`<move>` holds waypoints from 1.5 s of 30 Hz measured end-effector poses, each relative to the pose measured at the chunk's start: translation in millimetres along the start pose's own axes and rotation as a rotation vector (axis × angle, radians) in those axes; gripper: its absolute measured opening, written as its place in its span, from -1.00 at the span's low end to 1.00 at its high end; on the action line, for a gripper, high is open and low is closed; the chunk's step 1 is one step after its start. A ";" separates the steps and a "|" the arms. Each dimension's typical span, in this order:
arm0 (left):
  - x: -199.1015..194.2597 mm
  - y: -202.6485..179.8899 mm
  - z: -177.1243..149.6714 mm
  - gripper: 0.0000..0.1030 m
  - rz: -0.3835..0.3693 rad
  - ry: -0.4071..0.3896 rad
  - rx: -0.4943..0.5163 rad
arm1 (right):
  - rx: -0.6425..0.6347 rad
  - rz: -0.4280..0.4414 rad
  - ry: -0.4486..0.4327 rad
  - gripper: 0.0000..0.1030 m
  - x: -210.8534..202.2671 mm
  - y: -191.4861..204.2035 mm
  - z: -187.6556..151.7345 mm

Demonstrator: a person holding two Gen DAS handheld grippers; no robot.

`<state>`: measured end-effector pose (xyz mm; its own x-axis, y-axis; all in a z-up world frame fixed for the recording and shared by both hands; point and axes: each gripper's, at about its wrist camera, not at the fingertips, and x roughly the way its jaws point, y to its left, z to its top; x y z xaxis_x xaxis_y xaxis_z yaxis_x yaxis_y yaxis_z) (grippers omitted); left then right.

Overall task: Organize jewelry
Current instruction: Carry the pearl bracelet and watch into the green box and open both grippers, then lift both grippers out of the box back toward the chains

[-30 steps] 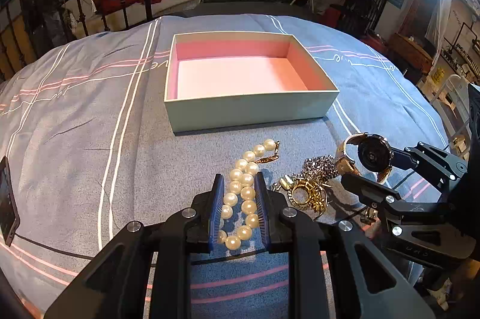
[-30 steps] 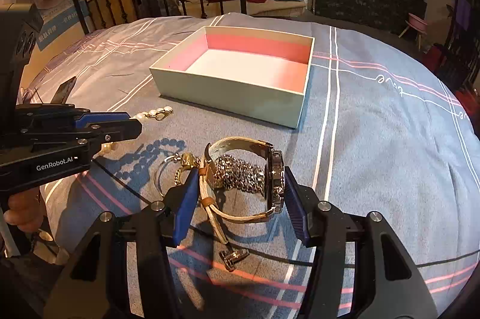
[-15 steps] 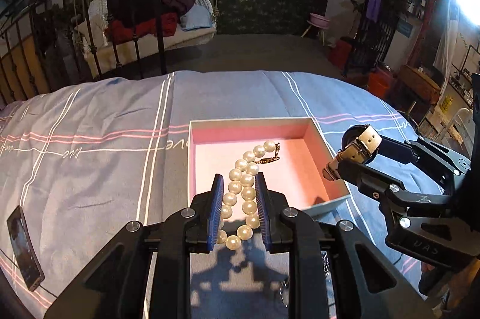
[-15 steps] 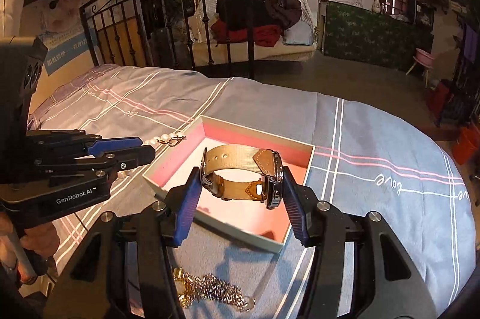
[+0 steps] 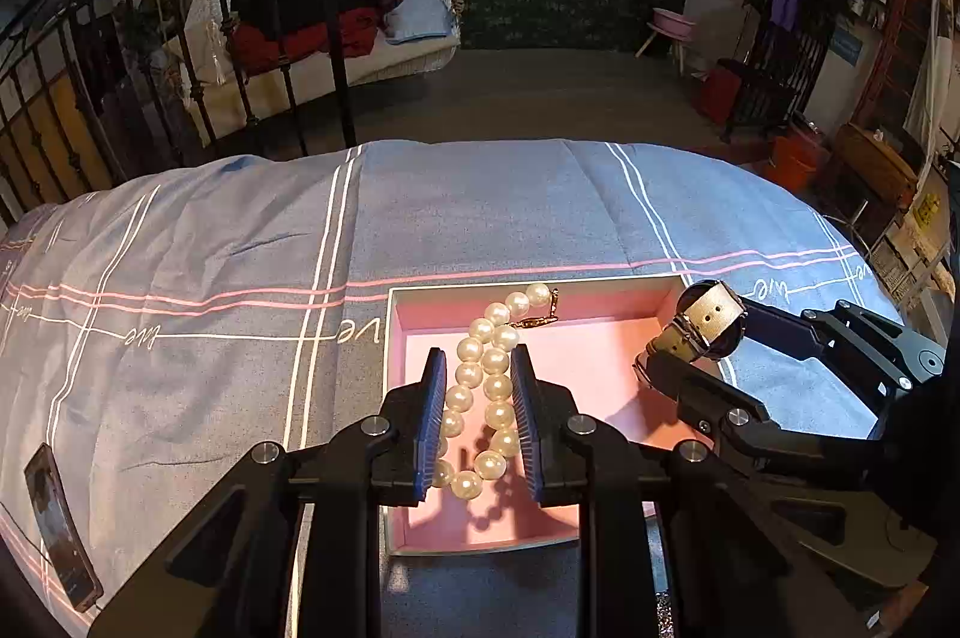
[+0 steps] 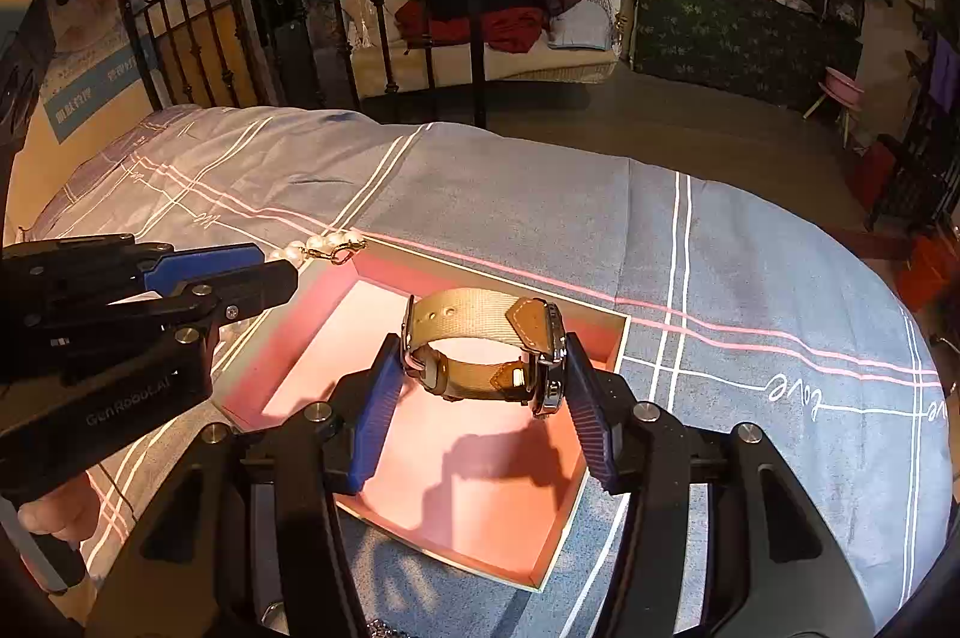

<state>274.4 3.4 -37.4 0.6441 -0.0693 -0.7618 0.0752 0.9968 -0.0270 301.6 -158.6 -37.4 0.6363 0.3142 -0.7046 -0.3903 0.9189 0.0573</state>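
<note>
Both my grippers hang over the pink-lined box (image 5: pixel 600 290) — left gripper (image 5: pixel 478 416) clenched on the pearl bracelet (image 5: pixel 486 386), right gripper (image 6: pixel 480 398) clamping the watch (image 6: pixel 480 344).

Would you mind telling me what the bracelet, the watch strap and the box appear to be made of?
Bracelet: glossy cream beads, likely pearl or imitation, with a gold-coloured metal clasp.
Watch strap: beige woven fabric, judging by its ribbed weave, with tan leather-like tabs.
Box: probably matte card, thin pale walls, pink inside.
</note>
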 end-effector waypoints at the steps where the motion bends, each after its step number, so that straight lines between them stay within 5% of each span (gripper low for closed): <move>1: 2.5 0.5 -1.1 -0.58 -0.001 0.007 -0.001 | 0.000 -0.001 0.006 0.03 2.6 -0.6 -0.1; 20: 38.1 -8.7 -11.6 -0.57 -0.013 0.119 -0.010 | -0.026 -0.049 0.102 0.04 35.5 0.3 -16.8; 21: 36.9 -8.1 -11.8 -0.47 -0.010 0.116 -0.010 | -0.024 -0.045 0.100 0.06 34.3 -0.1 -17.6; 23: 32.0 -7.1 -8.5 0.18 0.016 0.099 -0.013 | -0.022 -0.055 0.086 0.24 30.5 0.5 -18.9; 25: 18.8 -6.2 -3.6 0.85 0.039 0.033 -0.023 | -0.032 -0.106 0.056 0.74 23.3 1.4 -18.7; 35: -27.1 -18.2 1.5 0.88 -0.009 -0.098 0.001 | -0.015 -0.149 -0.097 0.89 -31.3 -5.4 -24.3; 45: -48.2 -6.2 -66.3 0.88 -0.065 -0.094 0.000 | 0.054 -0.099 -0.150 0.89 -80.3 -13.0 -75.1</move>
<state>192.4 3.2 -43.5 0.7061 -0.1371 -0.6947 0.1189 0.9901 -0.0745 205.6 -213.7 -34.6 0.7637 0.2499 -0.5952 -0.2869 0.9574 0.0338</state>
